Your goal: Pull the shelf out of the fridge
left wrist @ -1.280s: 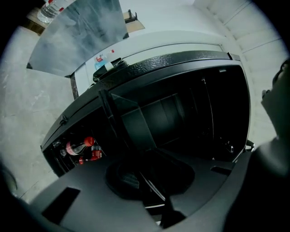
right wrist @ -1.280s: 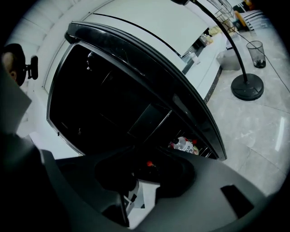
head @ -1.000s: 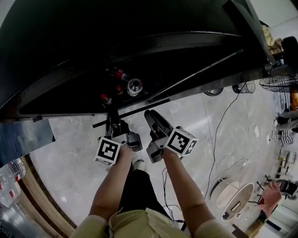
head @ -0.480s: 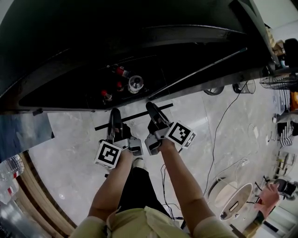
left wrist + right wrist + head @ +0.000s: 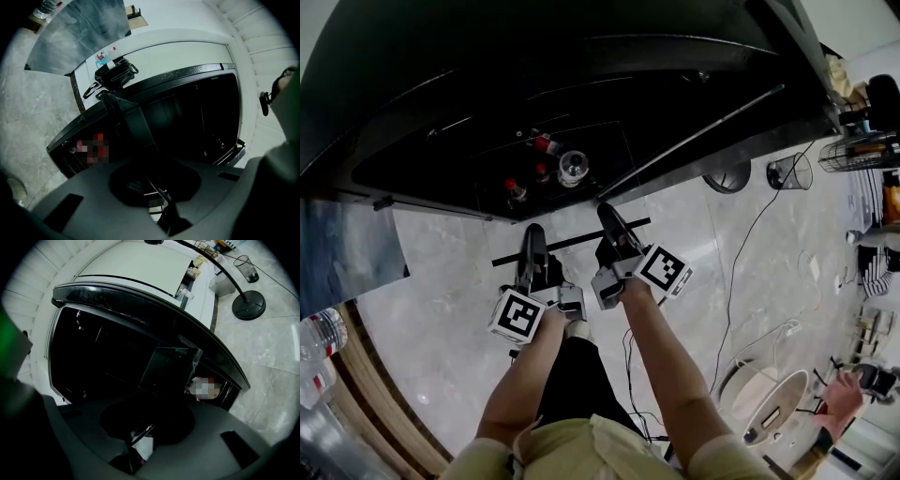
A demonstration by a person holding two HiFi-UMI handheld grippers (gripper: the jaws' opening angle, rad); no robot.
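Note:
The black fridge (image 5: 581,94) stands open in front of me, with bottles (image 5: 570,167) inside. Its glass shelf, with a black front bar (image 5: 572,241), sticks out over the floor. My left gripper (image 5: 532,246) is shut on the left part of the bar. My right gripper (image 5: 611,225) is over the bar's right part, its jaws closing with the shelf edge between them. In the left gripper view the glass shelf (image 5: 131,122) runs from the gripper (image 5: 157,194) into the fridge. The right gripper view shows the shelf (image 5: 168,366) ahead of the gripper (image 5: 140,432).
A floor fan's base (image 5: 727,178) and a mesh bin (image 5: 792,171) stand right of the fridge. A cable (image 5: 741,272) trails over the marble floor to a white round device (image 5: 773,408). Water bottles (image 5: 319,342) sit at the far left. My shoe (image 5: 577,328) is below the grippers.
The shelf's front bar has come further out of the fridge toward me. Both grippers drew back with it, and the right gripper settled over the bar.

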